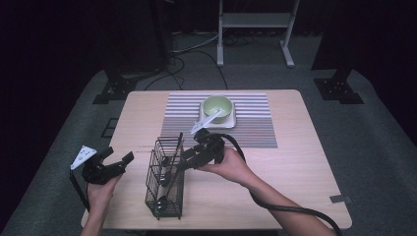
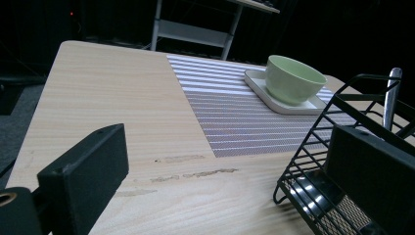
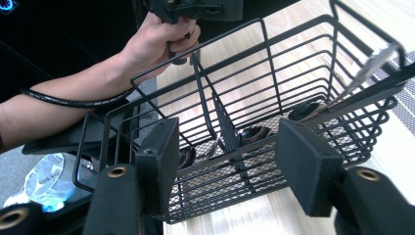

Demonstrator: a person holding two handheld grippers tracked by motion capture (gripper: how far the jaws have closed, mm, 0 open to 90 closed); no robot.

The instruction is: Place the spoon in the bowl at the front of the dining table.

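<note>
Both tongs stand open, gripping nothing. Centre your right gripper (image 1: 183, 158) on the black wire cutlery basket (image 1: 164, 179) near the table's front edge; keep the left gripper (image 1: 114, 162) clear.

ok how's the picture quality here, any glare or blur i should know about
High view: table evenly lit, surroundings nearly black. Left gripper view: sharp on the green bowl, bright glare patches low in the wire basket, the near claw pads soft. Right gripper view: basket wires crisp, the utensil handle at upper right washed out and slightly blurred.

The wire basket (image 1: 165, 177) stands before the mat (image 1: 251, 123), which bears the bowl (image 1: 218, 108).
</note>
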